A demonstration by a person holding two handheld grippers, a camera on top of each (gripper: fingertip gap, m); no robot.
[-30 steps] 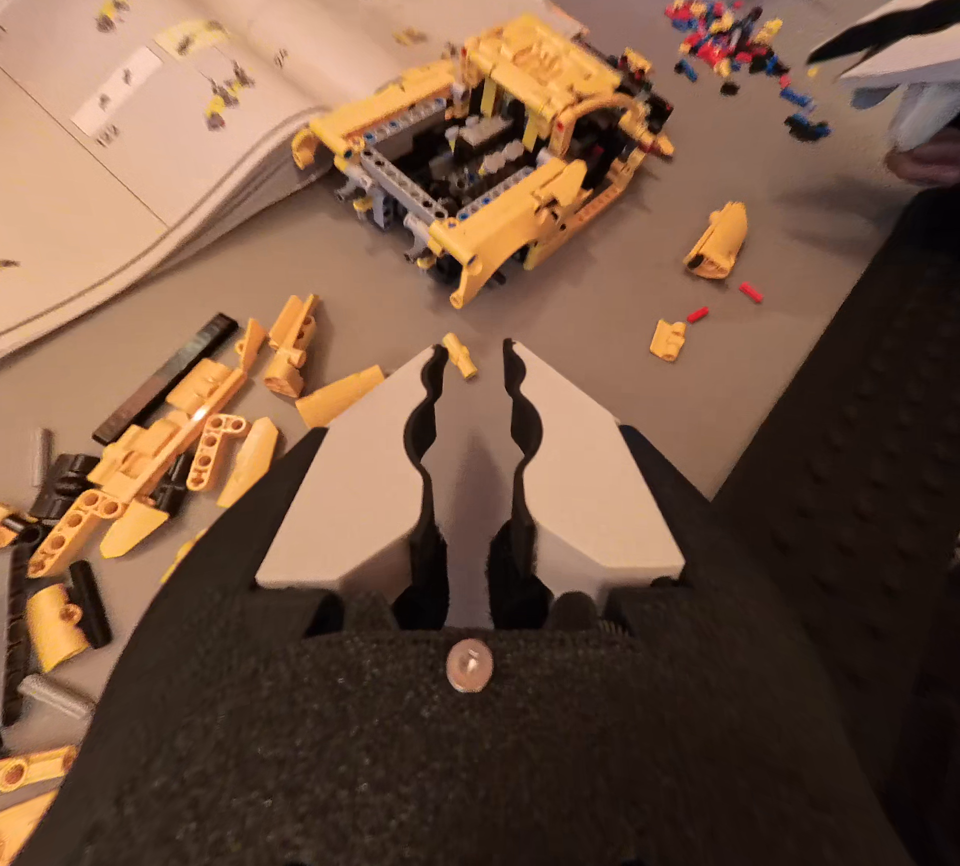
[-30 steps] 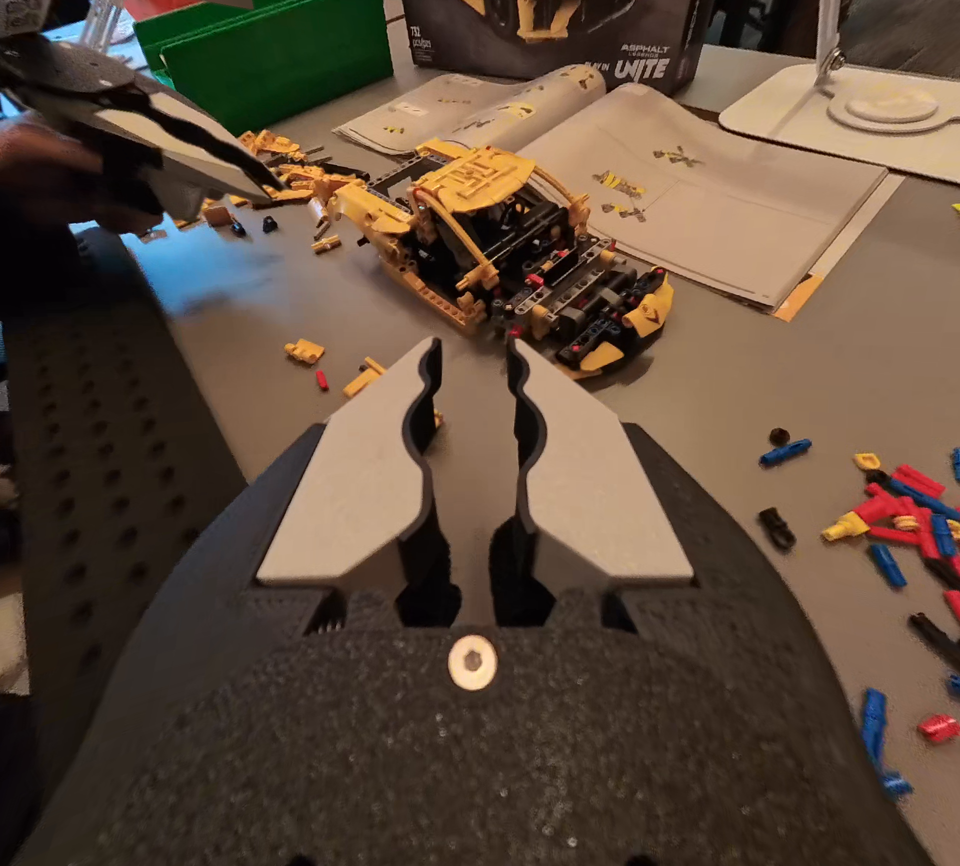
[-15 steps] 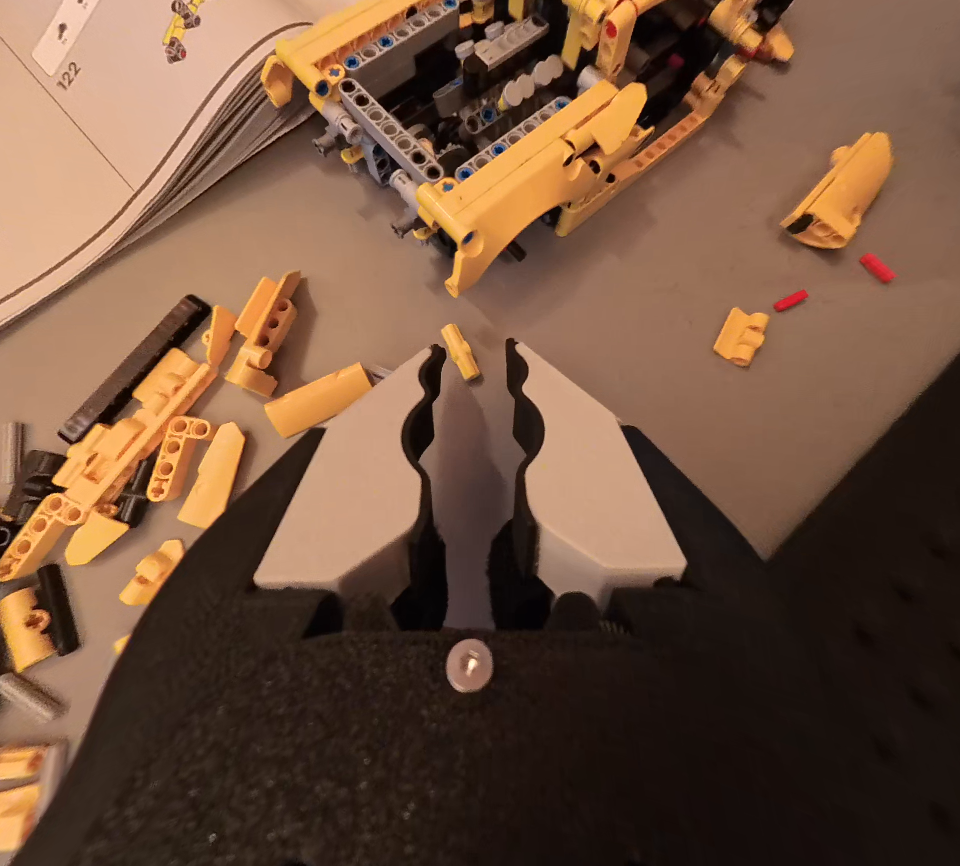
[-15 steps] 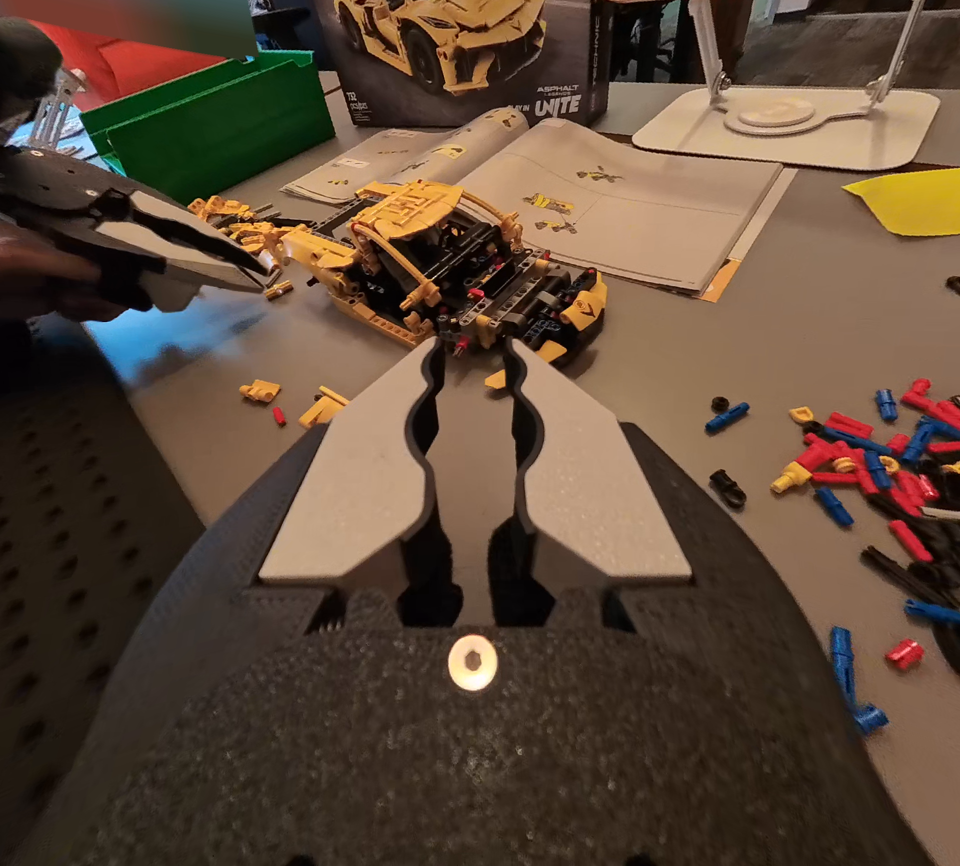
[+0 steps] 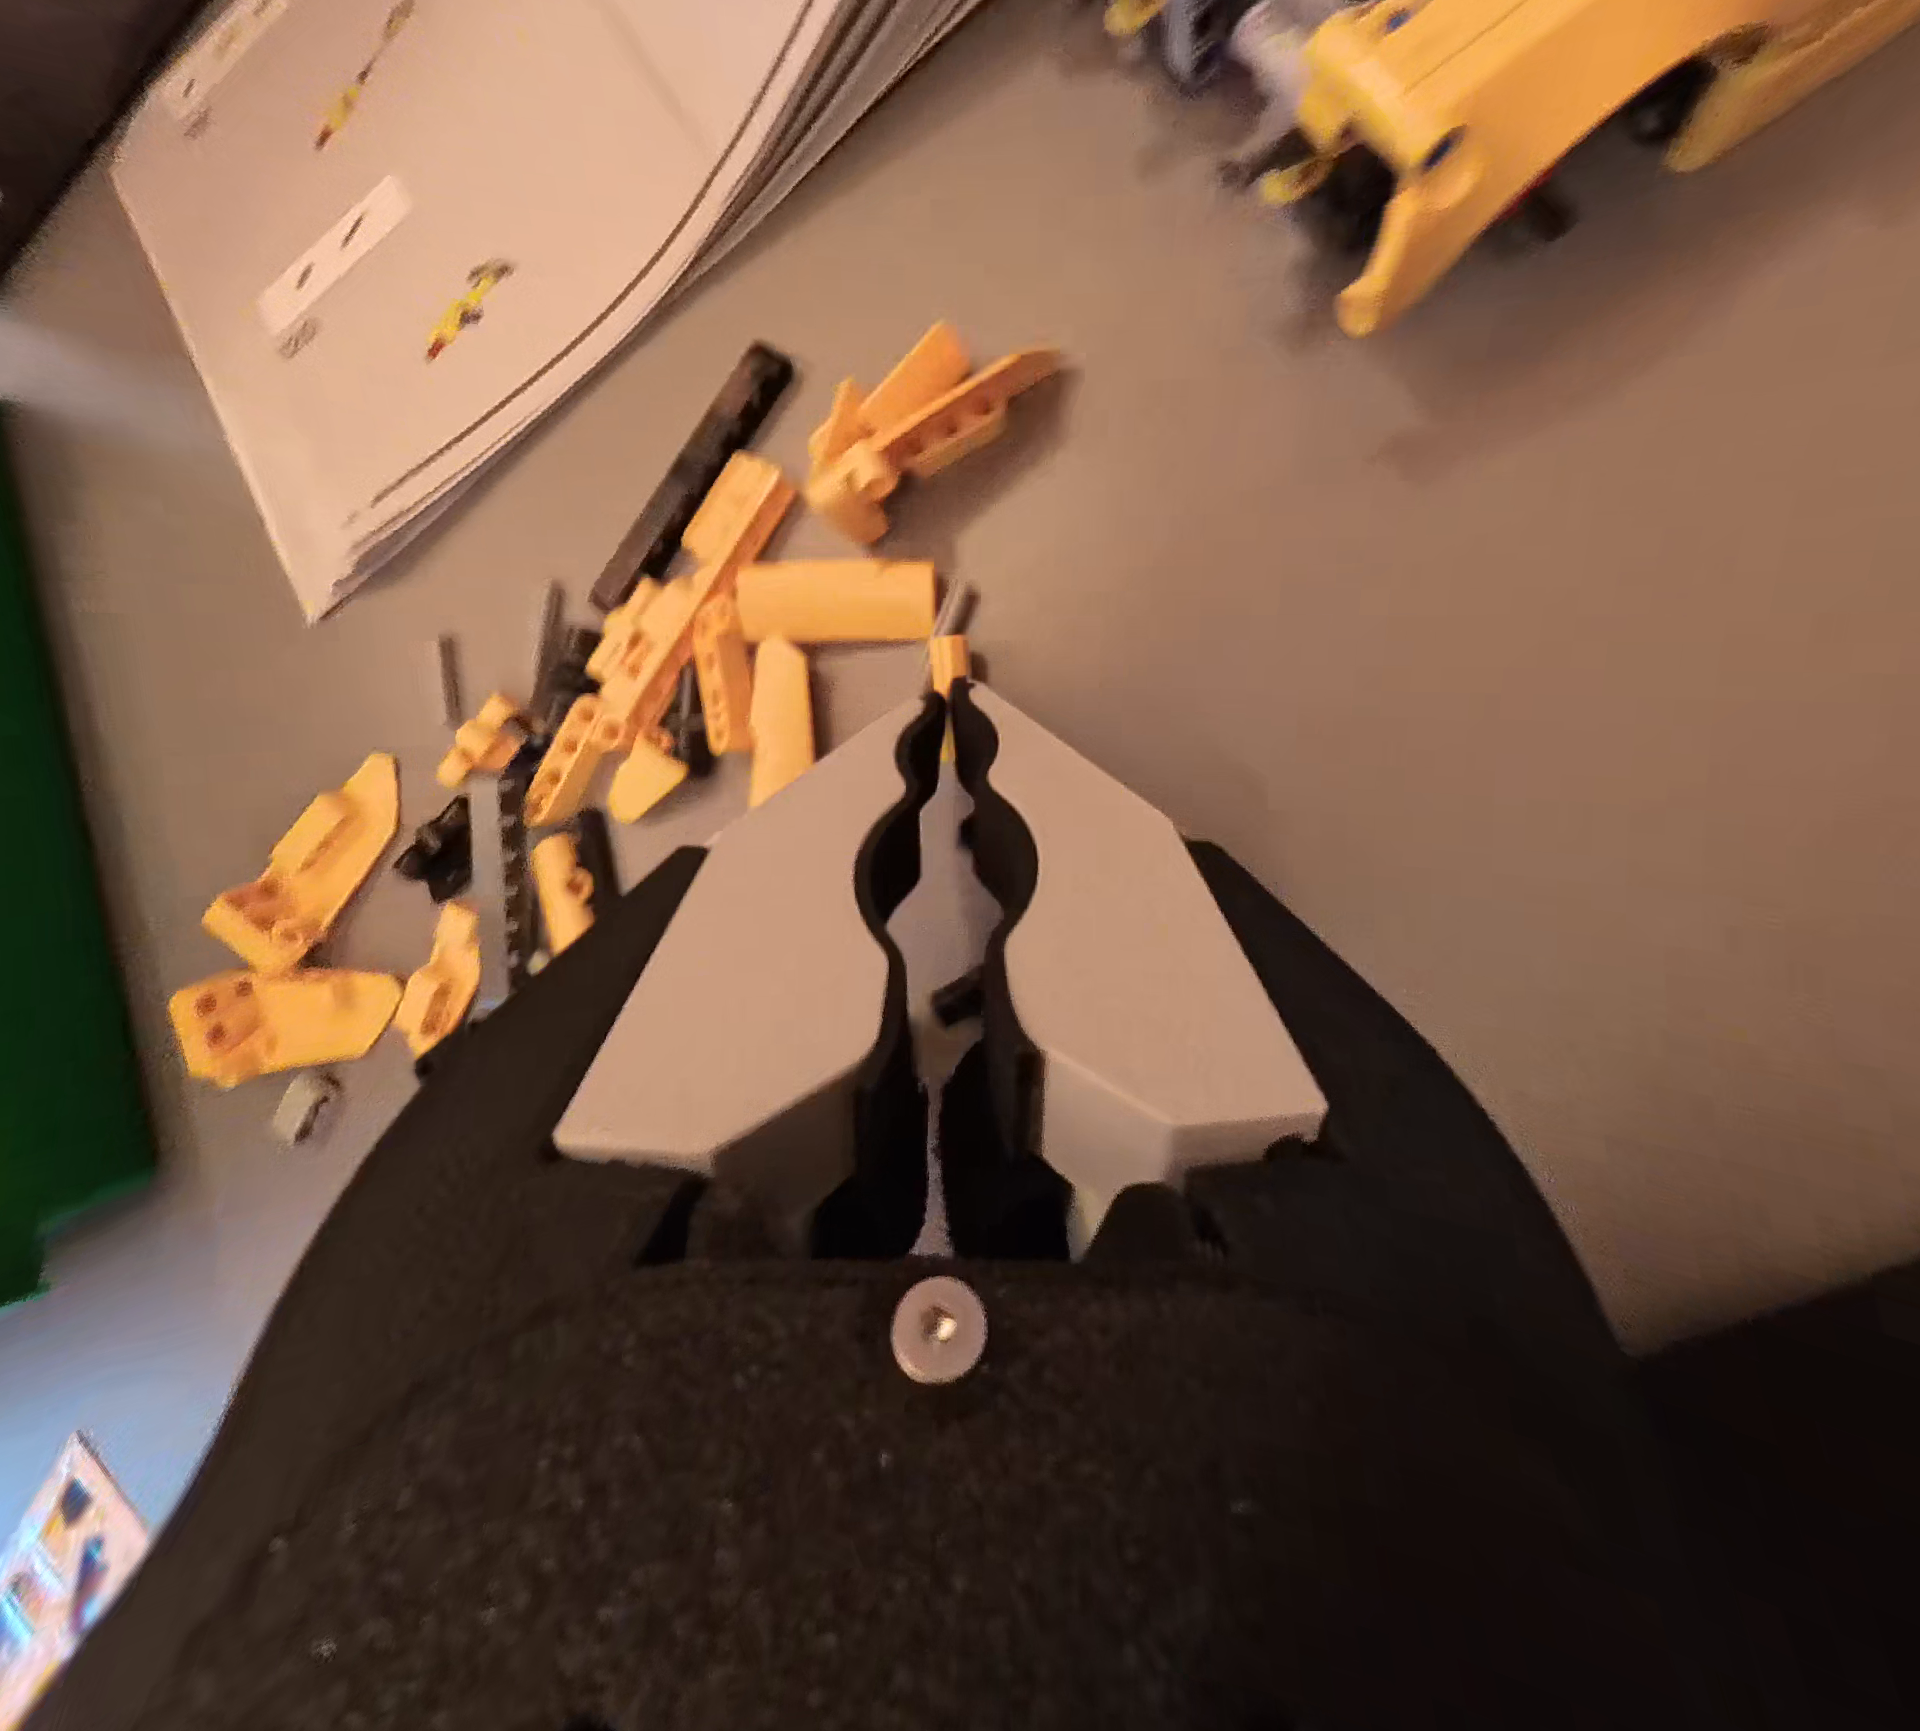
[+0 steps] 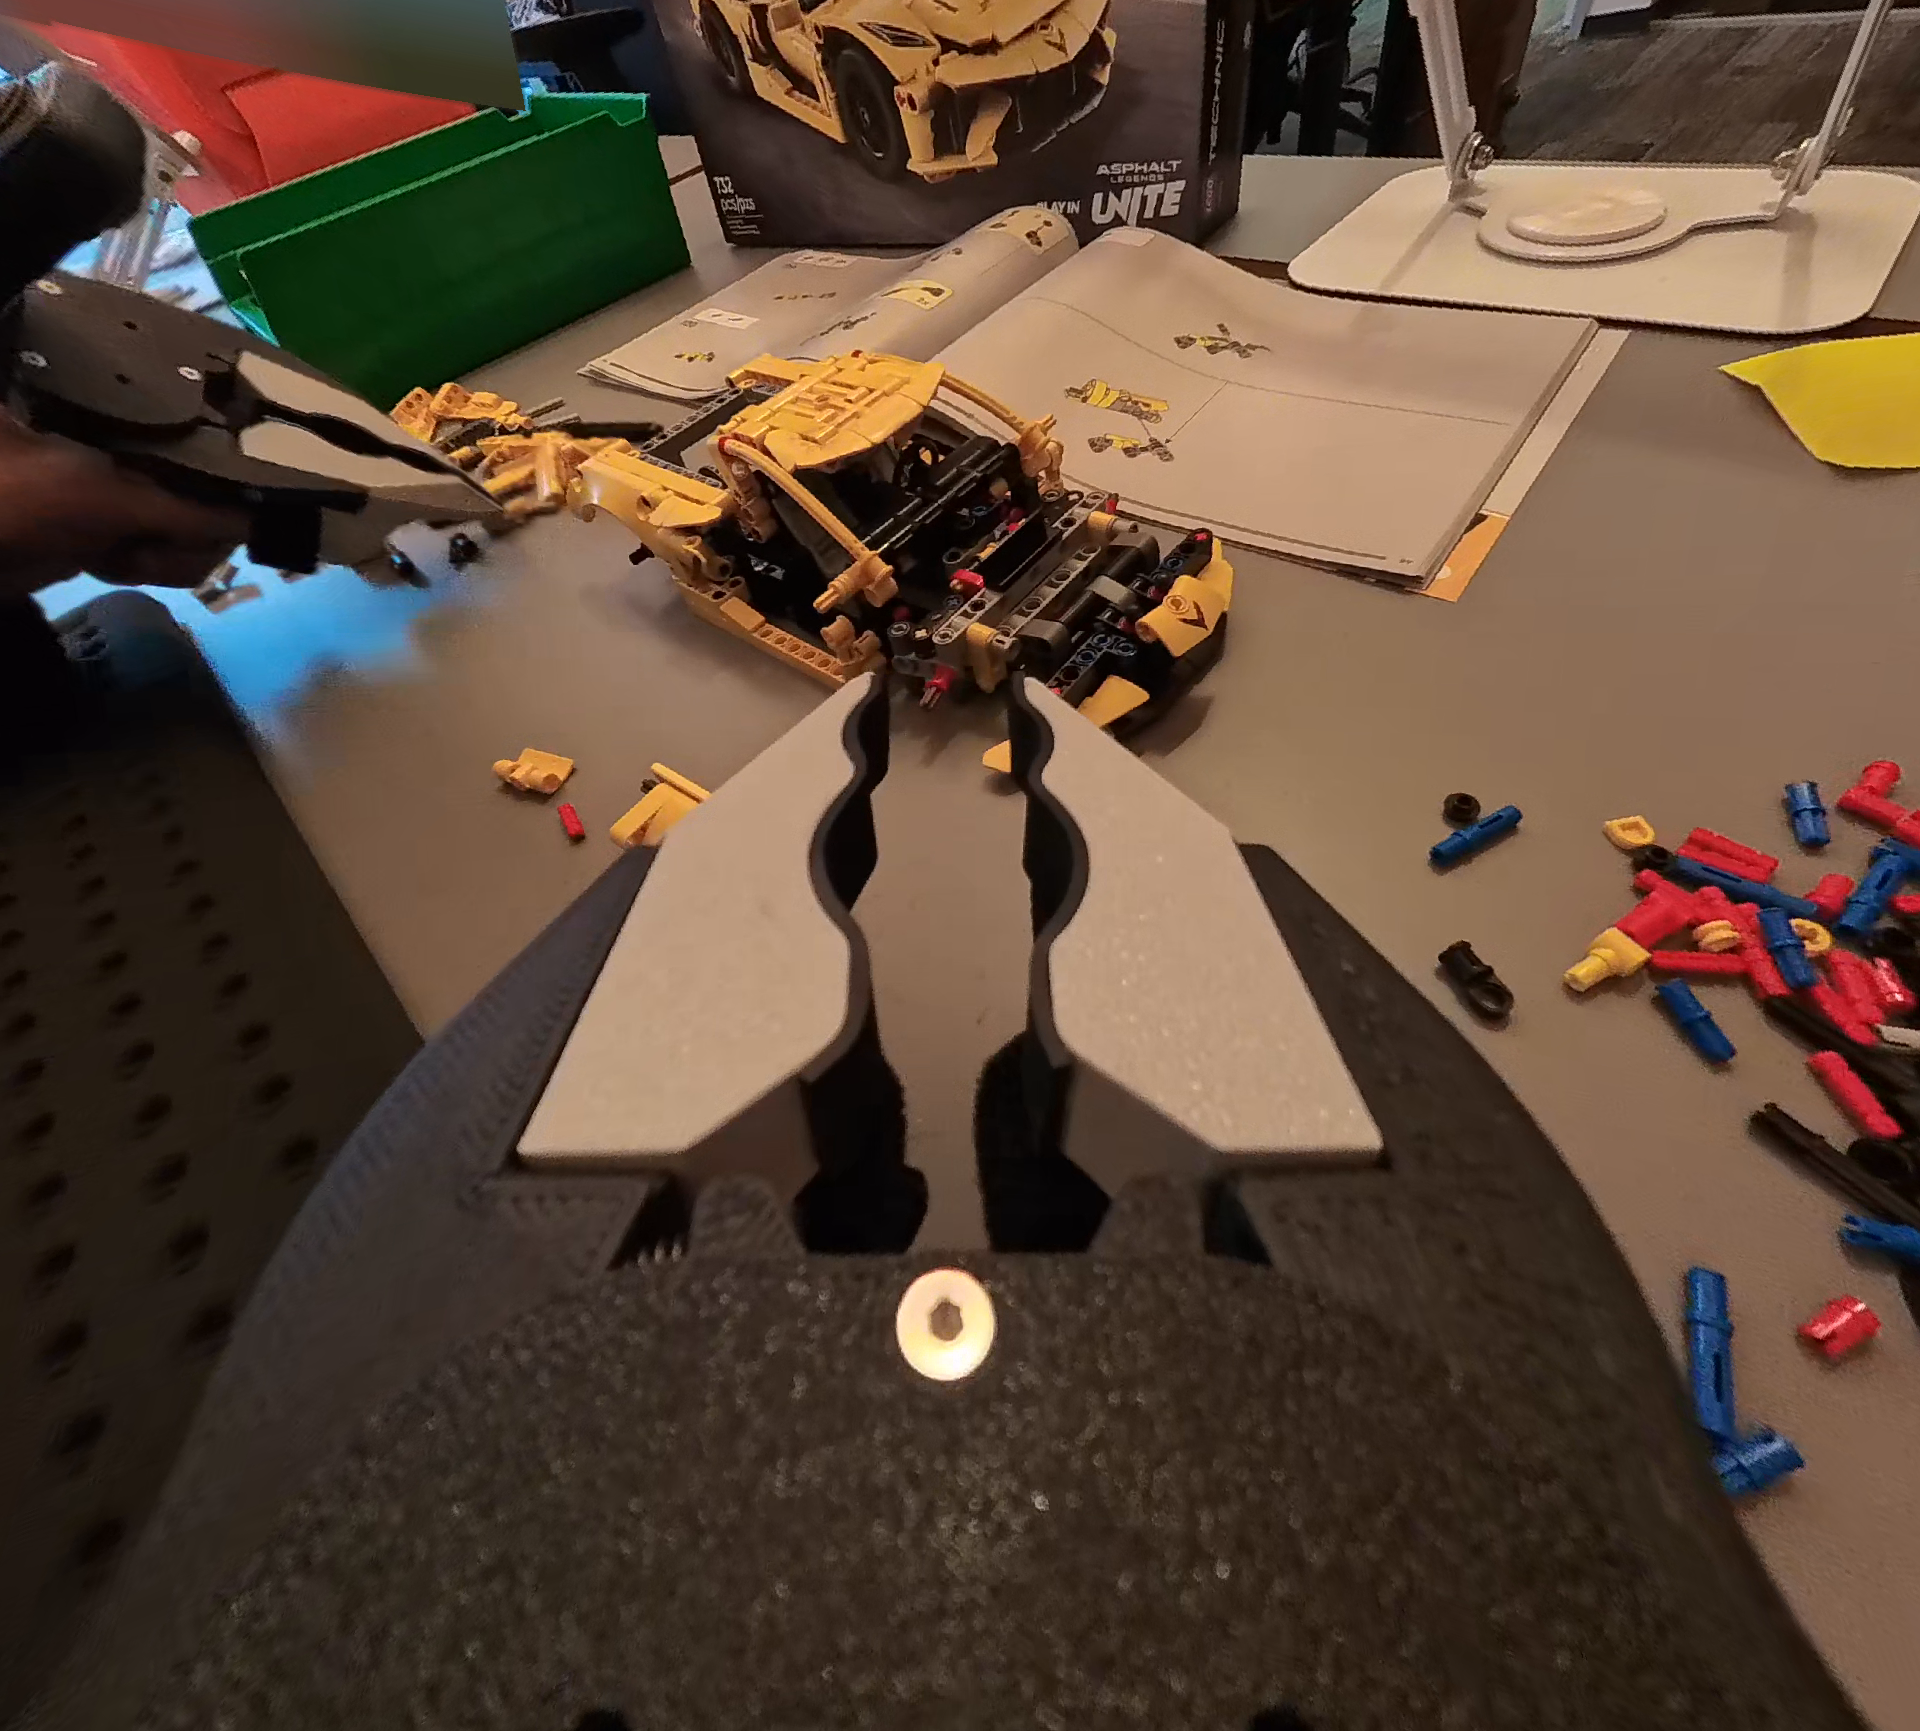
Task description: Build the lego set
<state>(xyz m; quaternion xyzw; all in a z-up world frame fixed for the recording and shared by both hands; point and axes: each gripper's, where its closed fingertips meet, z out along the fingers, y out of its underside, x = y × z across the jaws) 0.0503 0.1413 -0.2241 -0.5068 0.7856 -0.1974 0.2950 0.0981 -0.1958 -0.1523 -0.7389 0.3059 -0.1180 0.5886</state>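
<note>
The left gripper (image 5: 948, 707) fingers pinch a small yellow pin (image 5: 948, 658): light, stiff, probably slippery, best held mid-length. The right gripper (image 6: 948, 694) fingers are spread.

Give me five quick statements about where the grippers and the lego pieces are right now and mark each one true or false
1. The left gripper is shut on a small yellow pin. True.
2. The right gripper holds a blue pin. False: its fingers are apart with nothing between them.
3. The pile of red and blue pins lies to the right of the right gripper. True.
4. The instruction booklet is closed. False: it lies open on the table, behind the yellow car model.
5. The green bin sits on top of the car model. False: it stands on the table, off to the left of the model.
</note>
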